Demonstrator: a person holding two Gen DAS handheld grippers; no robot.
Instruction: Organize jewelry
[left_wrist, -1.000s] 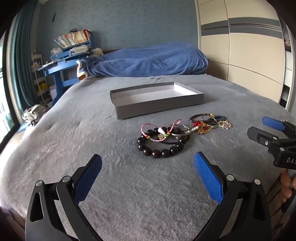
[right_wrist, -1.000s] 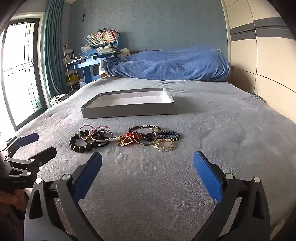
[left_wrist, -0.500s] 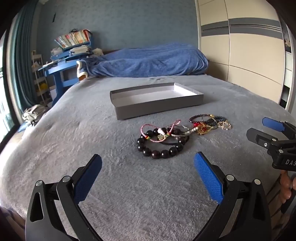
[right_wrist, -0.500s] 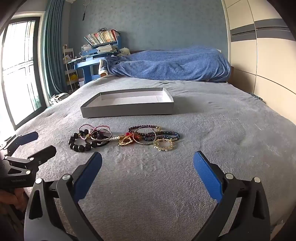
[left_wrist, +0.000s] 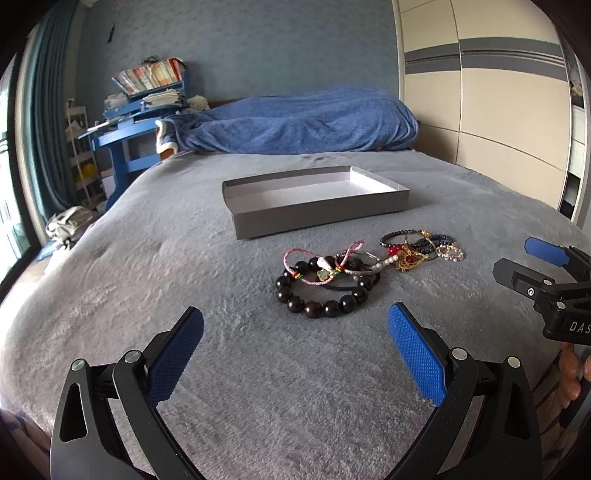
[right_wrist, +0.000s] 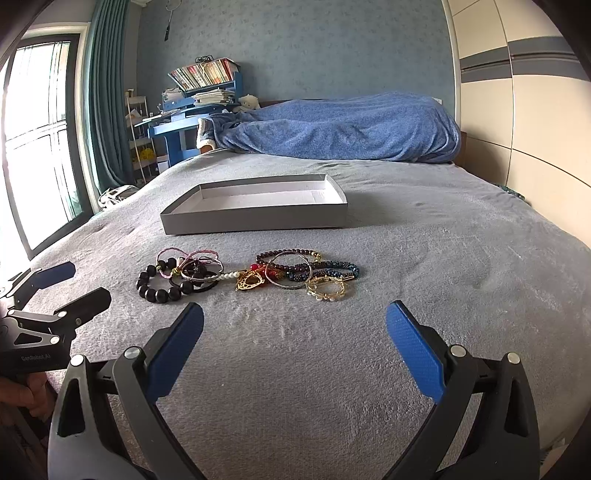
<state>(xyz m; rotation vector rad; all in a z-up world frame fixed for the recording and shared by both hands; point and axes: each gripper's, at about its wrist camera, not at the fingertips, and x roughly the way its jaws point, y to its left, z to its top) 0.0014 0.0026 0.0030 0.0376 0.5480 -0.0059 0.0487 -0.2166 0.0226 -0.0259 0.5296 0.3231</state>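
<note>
A heap of bracelets lies on the grey bed blanket. A dark round-bead bracelet (left_wrist: 319, 295) is at its left end, tangled with a pink cord bracelet (left_wrist: 321, 258). A gold bracelet (right_wrist: 327, 290) and dark beaded strands (right_wrist: 325, 266) are at the right end. An empty grey shallow box (left_wrist: 314, 201) stands behind the heap; it also shows in the right wrist view (right_wrist: 258, 210). My left gripper (left_wrist: 295, 339) is open and empty, short of the dark bracelet (right_wrist: 159, 284). My right gripper (right_wrist: 295, 338) is open and empty, short of the heap.
A rumpled blue duvet (left_wrist: 295, 125) lies at the head of the bed. A blue desk with books (left_wrist: 140, 110) stands at the back left by the curtain and window (right_wrist: 40, 122). A wardrobe (left_wrist: 498, 110) lines the right wall.
Both grippers have crept very slightly forward toward the jewelry. Both have stayed open and empty, and the jewelry has not moved.
</note>
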